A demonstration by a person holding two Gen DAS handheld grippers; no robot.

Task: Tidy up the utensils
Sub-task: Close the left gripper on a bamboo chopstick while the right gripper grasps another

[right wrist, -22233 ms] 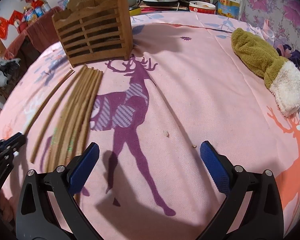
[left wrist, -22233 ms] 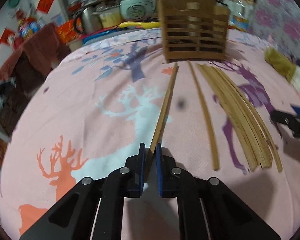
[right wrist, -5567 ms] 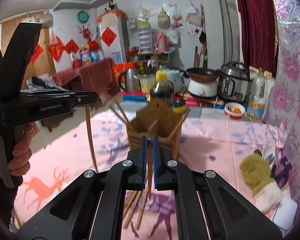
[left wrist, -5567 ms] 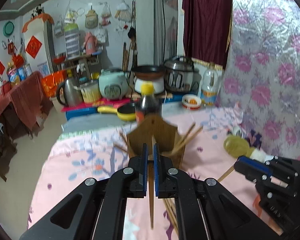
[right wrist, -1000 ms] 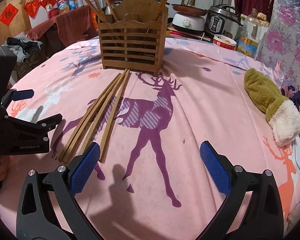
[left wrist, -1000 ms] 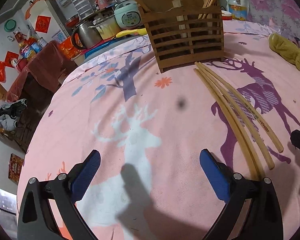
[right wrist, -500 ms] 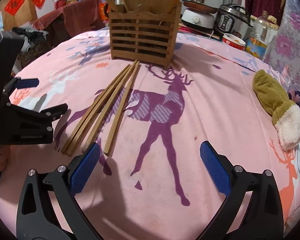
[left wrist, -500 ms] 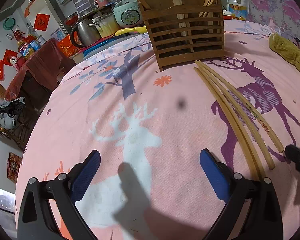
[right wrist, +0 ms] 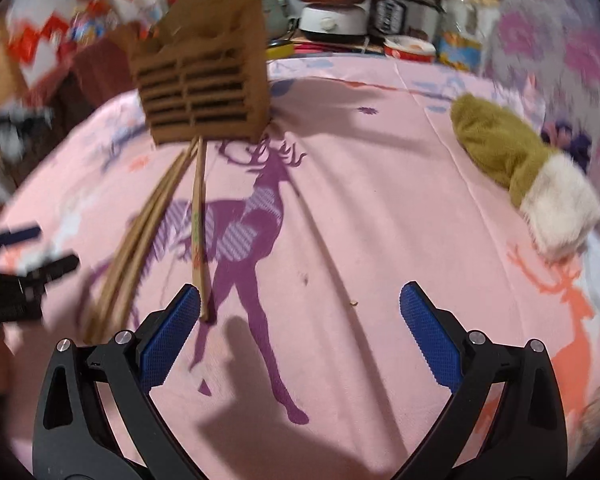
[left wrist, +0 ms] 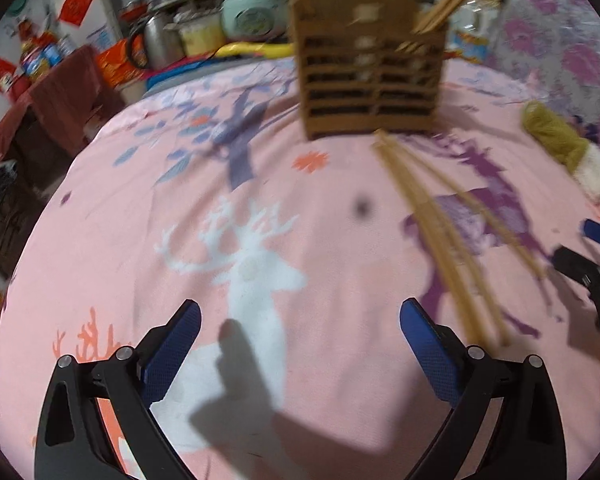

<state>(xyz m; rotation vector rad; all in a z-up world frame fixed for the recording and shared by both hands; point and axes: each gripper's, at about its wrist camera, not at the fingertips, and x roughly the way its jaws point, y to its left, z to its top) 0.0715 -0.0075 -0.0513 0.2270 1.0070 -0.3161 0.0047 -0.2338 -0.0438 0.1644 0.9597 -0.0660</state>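
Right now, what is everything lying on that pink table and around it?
Slatted wooden utensil holder: one, brown, at the far side of the cloth, some chopsticks already in it.
Loose wooden chopsticks: a few (blur hides the number), tan, lying fanned in front of the holder.
Pink deer-print tablecloth: one, covering the table.
Olive-green plush mitt with white cuff: one, right side of the cloth.
Kitchen pots and cookers: several, on a counter behind the table.
Left claw: black with blue pads, open, empty.
Right claw: same, open, beside a chopstick end.
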